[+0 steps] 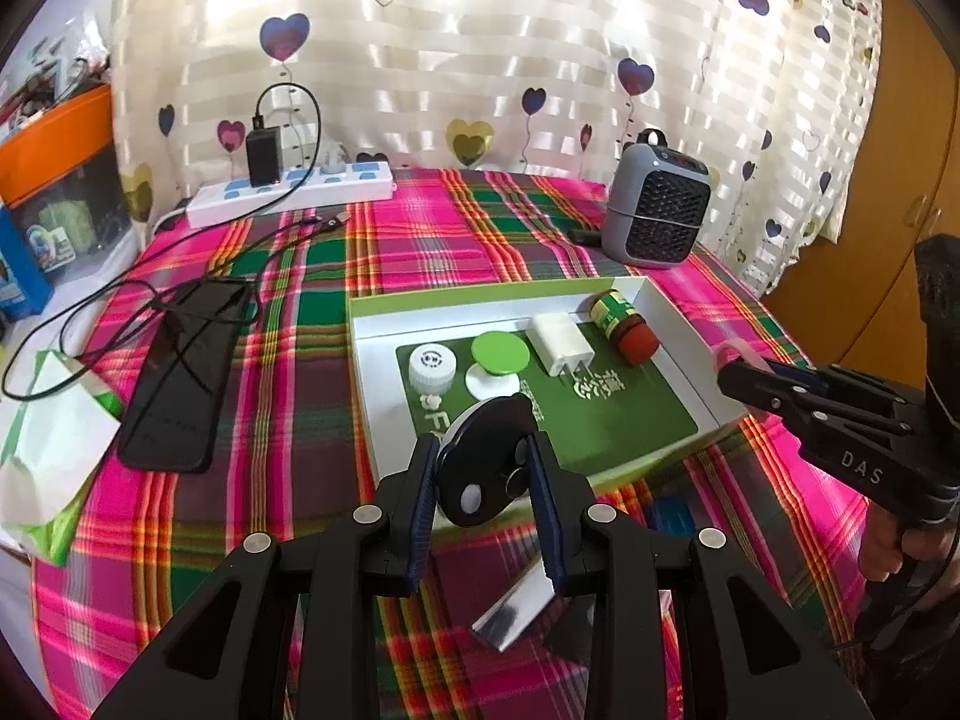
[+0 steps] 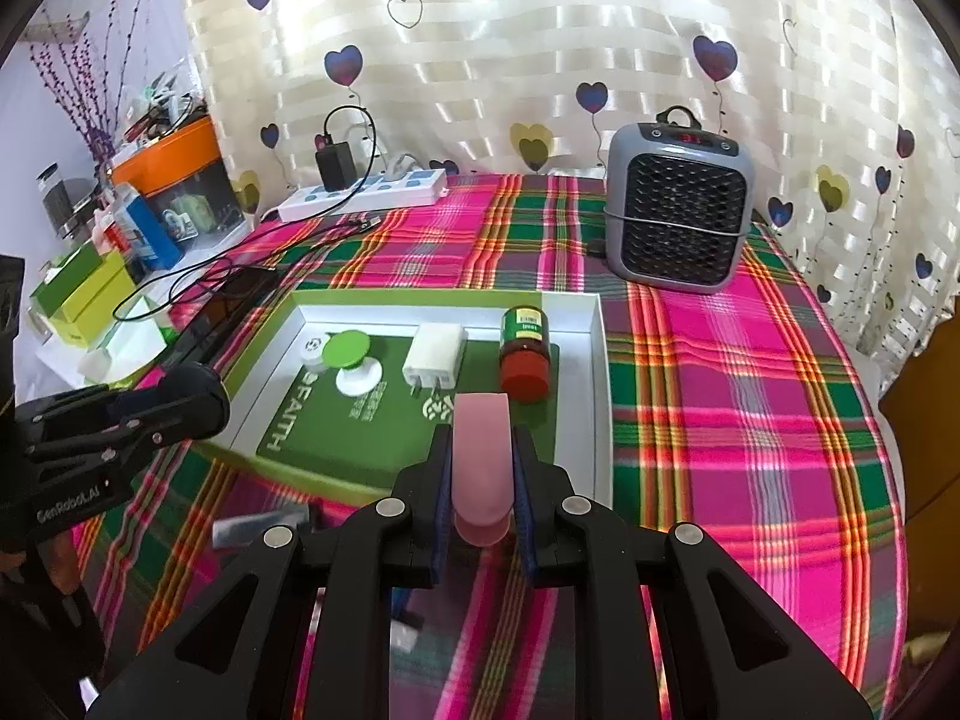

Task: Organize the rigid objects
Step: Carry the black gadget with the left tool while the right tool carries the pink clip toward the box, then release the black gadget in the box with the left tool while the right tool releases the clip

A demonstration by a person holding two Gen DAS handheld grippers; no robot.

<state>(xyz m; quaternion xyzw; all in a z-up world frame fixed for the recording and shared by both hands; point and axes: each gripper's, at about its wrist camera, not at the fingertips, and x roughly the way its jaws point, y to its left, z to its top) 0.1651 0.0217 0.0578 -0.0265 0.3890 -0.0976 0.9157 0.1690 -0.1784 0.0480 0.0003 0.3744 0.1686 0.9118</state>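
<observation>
Left claw (image 1: 483, 468) pinches a black disc (image 1: 480, 462) above the tray's (image 1: 384, 372) near edge; right claw (image 2: 480, 468) pinches a pink piece (image 2: 480, 456) at its near right edge. Advise lowering each onto bare green liner, clear of the charger (image 2: 435, 357) and jar (image 2: 526, 354), before releasing.

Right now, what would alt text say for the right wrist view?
The right gripper holds a pink oblong object between its fingers, at the near edge of a white tray on a plaid tablecloth. The tray holds a red-capped bottle, a white charger and a green disc.
</observation>
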